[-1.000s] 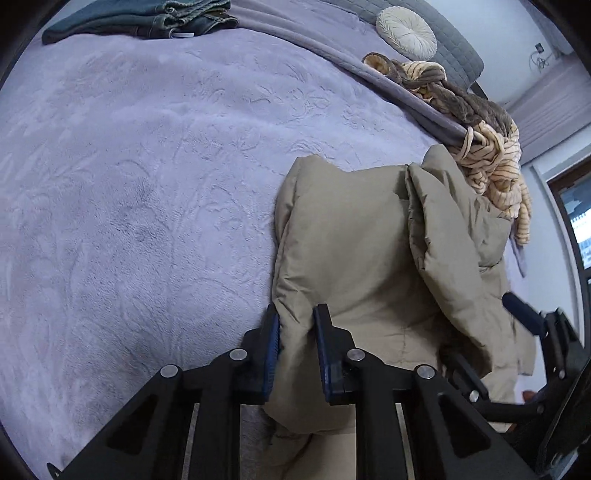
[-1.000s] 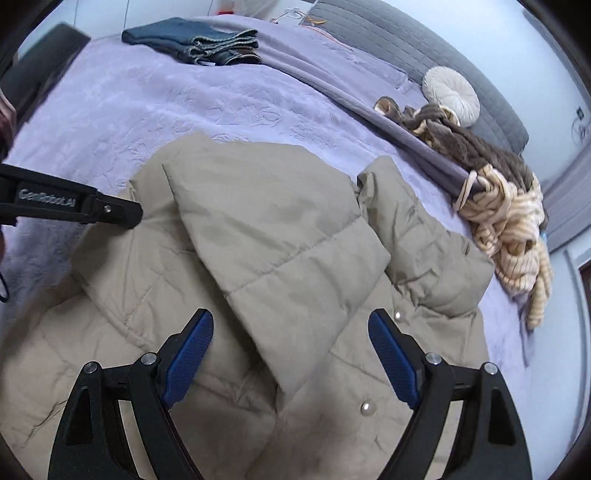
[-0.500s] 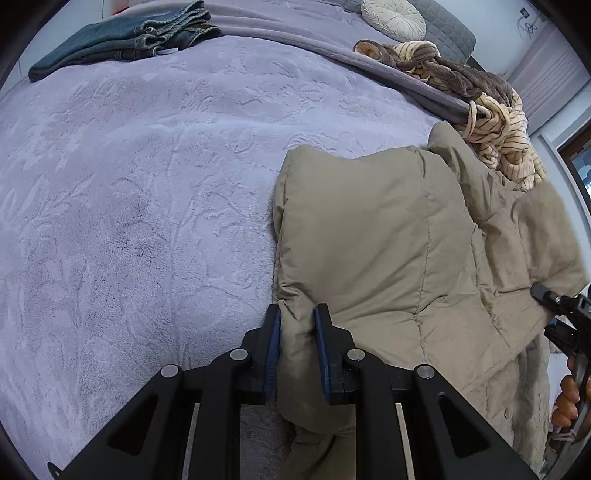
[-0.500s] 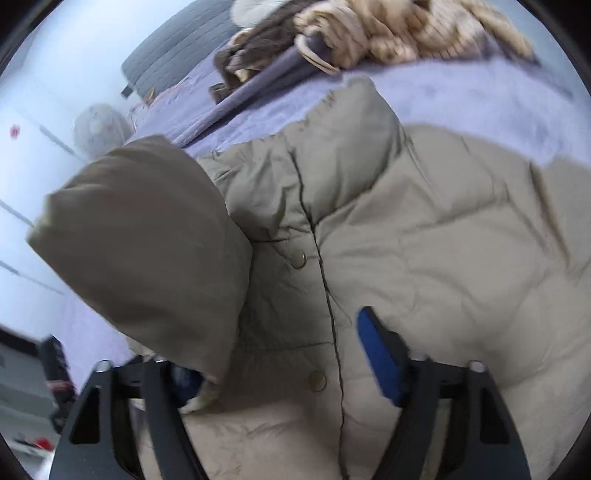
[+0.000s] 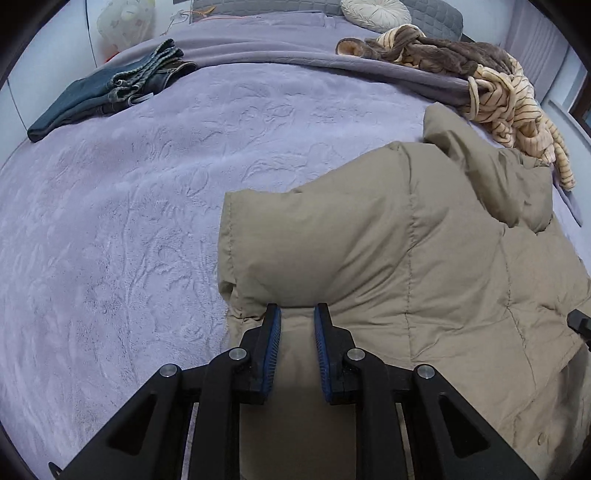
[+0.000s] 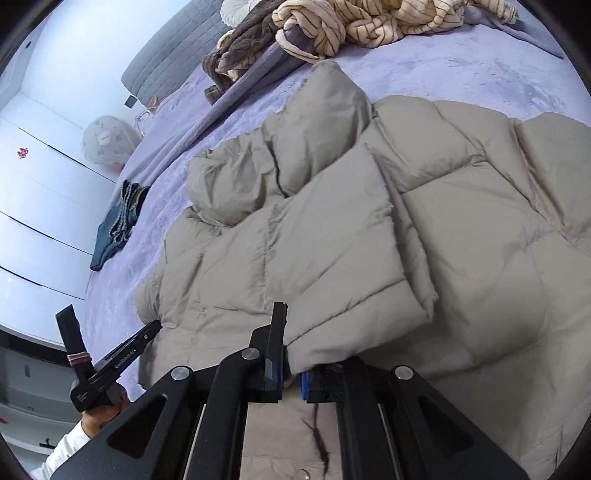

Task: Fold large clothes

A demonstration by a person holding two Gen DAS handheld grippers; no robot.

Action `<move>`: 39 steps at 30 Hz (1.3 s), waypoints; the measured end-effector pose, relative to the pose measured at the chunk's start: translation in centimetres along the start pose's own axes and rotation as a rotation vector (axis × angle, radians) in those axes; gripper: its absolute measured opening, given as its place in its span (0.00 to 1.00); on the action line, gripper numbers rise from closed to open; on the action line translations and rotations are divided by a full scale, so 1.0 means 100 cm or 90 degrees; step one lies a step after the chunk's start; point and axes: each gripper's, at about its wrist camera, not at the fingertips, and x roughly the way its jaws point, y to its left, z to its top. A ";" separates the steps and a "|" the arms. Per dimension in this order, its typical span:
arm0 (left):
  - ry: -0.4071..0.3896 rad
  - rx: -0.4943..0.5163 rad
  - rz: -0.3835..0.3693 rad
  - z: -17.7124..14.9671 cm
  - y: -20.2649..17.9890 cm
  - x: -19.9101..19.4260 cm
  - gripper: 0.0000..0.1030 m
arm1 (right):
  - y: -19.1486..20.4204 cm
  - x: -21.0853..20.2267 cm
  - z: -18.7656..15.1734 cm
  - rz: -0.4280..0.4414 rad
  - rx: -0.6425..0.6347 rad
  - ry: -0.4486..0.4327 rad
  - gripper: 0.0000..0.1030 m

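Left gripper [image 5: 296,319] clamped on jacket [image 5: 424,258] edge — right gripper [image 6: 291,354] just closing, pinching sleeve cuff [image 6: 317,354].

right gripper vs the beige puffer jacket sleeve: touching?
Touching. The right wrist view shows the right gripper, its jaws having just been closing, pinched on the cuff of the beige puffer jacket sleeve.

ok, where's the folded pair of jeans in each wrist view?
Left wrist: the folded jeans lie at upper left, on the purple bedspread, far from the beige puffer jacket.
Right wrist: the jeans sit at mid-left, left of the jacket.
Shared landmark: the striped cream blanket, bunched at the bed's head end.
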 end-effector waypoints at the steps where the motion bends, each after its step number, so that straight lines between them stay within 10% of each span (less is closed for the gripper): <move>1: -0.001 0.003 0.004 -0.001 0.000 0.002 0.20 | -0.007 0.001 -0.003 -0.012 0.003 0.005 0.06; 7: -0.005 0.037 0.028 -0.001 -0.008 0.003 0.20 | -0.040 -0.006 -0.022 -0.022 0.055 0.021 0.09; 12: -0.010 0.009 0.039 0.007 -0.005 -0.014 0.20 | -0.046 -0.045 -0.026 -0.157 0.050 -0.033 0.10; 15: -0.056 -0.012 0.023 0.020 0.002 -0.032 0.21 | -0.045 -0.068 -0.008 -0.109 0.040 -0.099 0.11; 20: -0.044 -0.025 0.021 0.035 0.002 -0.023 0.21 | -0.018 -0.032 0.041 -0.016 -0.040 -0.053 0.11; 25: -0.011 0.025 0.056 0.013 -0.011 0.004 0.21 | -0.030 0.029 0.024 -0.071 -0.029 0.043 0.09; 39: -0.014 0.060 0.080 0.008 -0.026 -0.020 0.21 | -0.046 -0.024 -0.004 -0.054 -0.007 0.031 0.13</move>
